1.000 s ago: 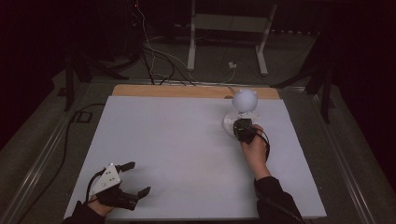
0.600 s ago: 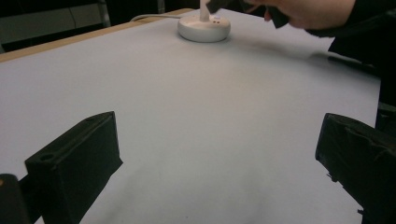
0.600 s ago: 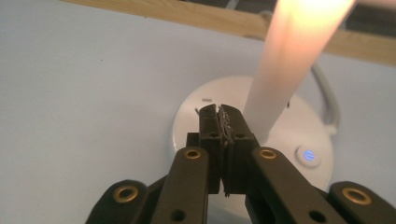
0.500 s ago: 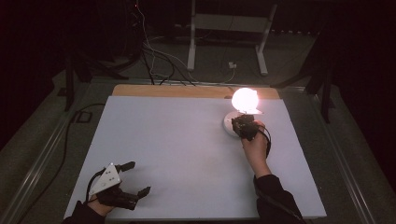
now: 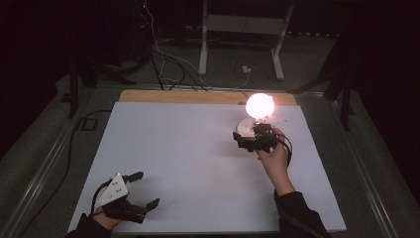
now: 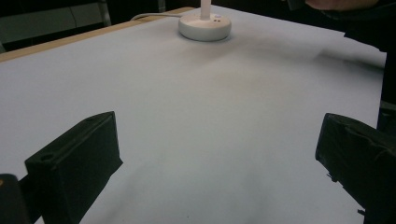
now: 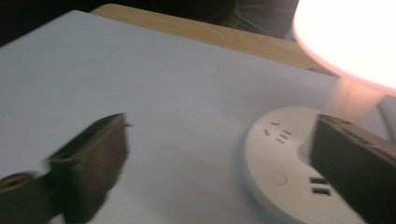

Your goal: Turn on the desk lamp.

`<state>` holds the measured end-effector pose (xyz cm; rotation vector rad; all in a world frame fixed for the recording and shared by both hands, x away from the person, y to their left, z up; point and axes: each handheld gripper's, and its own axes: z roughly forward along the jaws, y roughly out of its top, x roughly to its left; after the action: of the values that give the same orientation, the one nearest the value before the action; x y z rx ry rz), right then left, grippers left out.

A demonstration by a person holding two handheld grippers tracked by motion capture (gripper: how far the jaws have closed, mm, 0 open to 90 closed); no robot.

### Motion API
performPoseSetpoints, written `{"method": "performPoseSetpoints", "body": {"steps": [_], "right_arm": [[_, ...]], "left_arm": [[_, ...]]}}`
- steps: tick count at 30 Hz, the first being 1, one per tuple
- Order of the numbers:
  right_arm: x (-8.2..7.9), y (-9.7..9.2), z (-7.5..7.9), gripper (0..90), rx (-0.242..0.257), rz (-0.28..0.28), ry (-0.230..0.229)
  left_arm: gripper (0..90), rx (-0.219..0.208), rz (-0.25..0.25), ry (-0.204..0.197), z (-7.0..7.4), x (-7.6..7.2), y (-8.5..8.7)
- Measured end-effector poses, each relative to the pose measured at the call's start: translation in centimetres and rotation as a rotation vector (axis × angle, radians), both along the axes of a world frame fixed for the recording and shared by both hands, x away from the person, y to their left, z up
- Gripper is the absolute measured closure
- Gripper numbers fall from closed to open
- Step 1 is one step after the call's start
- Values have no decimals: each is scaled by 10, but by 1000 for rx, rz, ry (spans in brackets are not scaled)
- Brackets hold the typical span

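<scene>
A small white lamp stands at the table's far right, its round globe [image 5: 260,105] glowing bright over a flat round base [image 5: 243,126]. My right gripper [image 5: 246,142] is open at the base's near edge. In the right gripper view the base [image 7: 285,163] shows sockets and a button, the lit globe [image 7: 350,37] hangs over it, and the right jaw overlaps the base's rim while the left jaw hangs blurred over the sheet. My left gripper [image 5: 144,189] rests open near the front left corner. Its view looks across the sheet to the lamp base [image 6: 204,25].
A white sheet [image 5: 188,158] covers the table, with a wooden strip [image 5: 173,96] along its far edge. Cables [image 5: 168,64] and a metal stand [image 5: 240,44] lie on the dark floor beyond. The person's right forearm [image 5: 285,193] reaches in from the front.
The lamp was dark one second ago and now glows. My right gripper has shifted slightly left and toward me by the base. The left gripper has stayed still.
</scene>
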<state>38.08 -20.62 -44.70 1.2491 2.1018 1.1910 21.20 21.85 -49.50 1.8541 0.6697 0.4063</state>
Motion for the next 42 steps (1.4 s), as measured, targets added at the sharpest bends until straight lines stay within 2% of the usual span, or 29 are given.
{"method": "performPoseSetpoints", "body": {"steps": [2,4,8,10,12,23,26,32,39,42], "right_arm": [[-4,-1,3,0,4,26,10],[-10,-4,4,0,20,38,0],[-21,-10,1,0,-24,54,-41],[-29,-13,-2,0,-43,46,-44],[-35,-18,-5,0,-42,63,-29],[-65,-43,-21,0,-87,67,11],[-73,-50,-25,0,-78,66,30],[-89,-59,-37,0,-90,68,44],[-112,-71,-47,0,-87,67,19],[-121,-76,-52,0,-73,74,26]], "left_arm": [[5,-5,2,0,0,0,0],[5,-2,-1,0,0,0,0],[5,-8,2,0,0,0,1],[5,-3,0,-1,0,0,0],[5,-5,-1,-2,1,0,0],[5,-4,-1,2,0,0,-1],[5,-3,-1,3,0,0,-1],[5,-4,-1,-1,1,-1,1],[5,2,-7,2,0,-1,0],[5,2,-8,1,0,-1,-1]]}}
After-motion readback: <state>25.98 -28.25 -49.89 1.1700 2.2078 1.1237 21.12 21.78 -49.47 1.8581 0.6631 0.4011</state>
